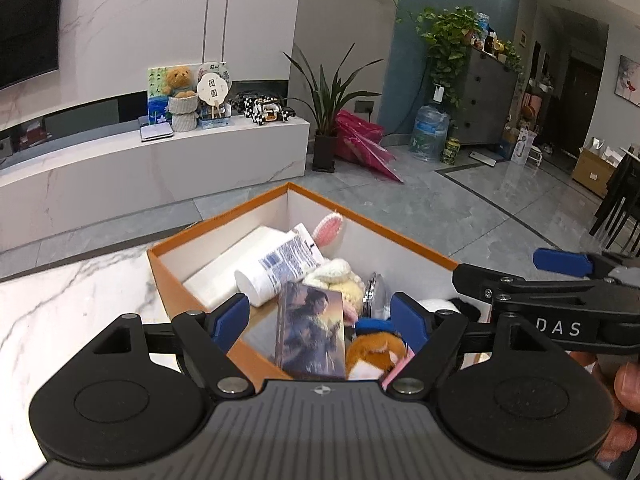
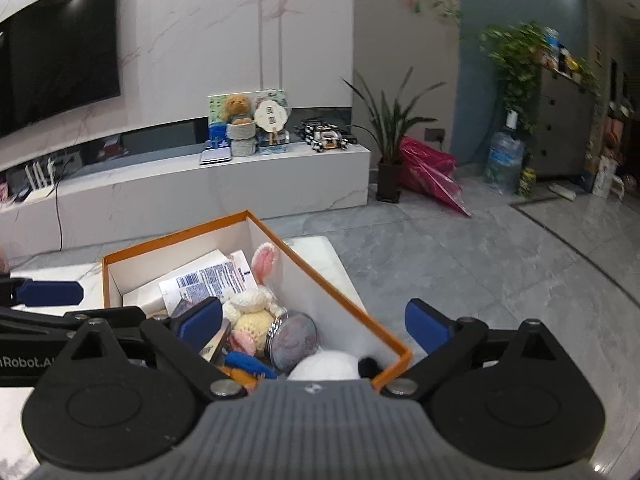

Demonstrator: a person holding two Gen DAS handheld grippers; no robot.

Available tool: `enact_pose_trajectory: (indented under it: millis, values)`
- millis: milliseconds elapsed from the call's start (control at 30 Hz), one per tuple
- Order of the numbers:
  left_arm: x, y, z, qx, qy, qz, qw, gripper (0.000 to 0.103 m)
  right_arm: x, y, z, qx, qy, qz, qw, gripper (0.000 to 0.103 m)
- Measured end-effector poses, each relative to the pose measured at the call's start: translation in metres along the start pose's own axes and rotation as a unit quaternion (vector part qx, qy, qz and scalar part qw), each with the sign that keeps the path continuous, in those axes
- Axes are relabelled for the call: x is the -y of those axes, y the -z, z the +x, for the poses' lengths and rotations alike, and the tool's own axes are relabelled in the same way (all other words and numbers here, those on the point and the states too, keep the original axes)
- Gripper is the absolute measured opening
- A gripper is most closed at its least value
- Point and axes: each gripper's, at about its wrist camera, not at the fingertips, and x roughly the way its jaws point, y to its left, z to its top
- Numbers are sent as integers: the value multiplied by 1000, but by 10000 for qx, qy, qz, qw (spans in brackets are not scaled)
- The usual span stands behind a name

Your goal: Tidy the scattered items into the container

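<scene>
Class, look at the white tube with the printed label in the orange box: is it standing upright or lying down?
Lying down. The tube rests on its side across a flat white box inside the orange box, its round cap end facing the camera.

Your left tool (image 1: 320, 318): matte black linkage arms, blue rubber pads, silver pivot screws, ribbed grey body. Your right tool (image 2: 314, 324) matches; white "DAS" lettering on its side.

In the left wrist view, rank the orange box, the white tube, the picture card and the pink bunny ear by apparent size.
1. Orange box
2. White tube and picture card: look alike, and the card sits nearer the camera, so unranked
3. Pink bunny ear
</scene>
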Motion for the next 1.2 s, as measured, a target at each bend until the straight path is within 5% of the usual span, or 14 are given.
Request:
enact_pose_trajectory:
  millis: [600, 1200]
  values:
    - [13, 37, -23, -37, -282, -87, 9996, 98, 10, 39, -38, 115, 23, 456, 9989, 101]
    - [2, 37, -35, 19, -698, -340, 9970, 102, -15, 55, -60, 216, -87, 133, 9996, 102]
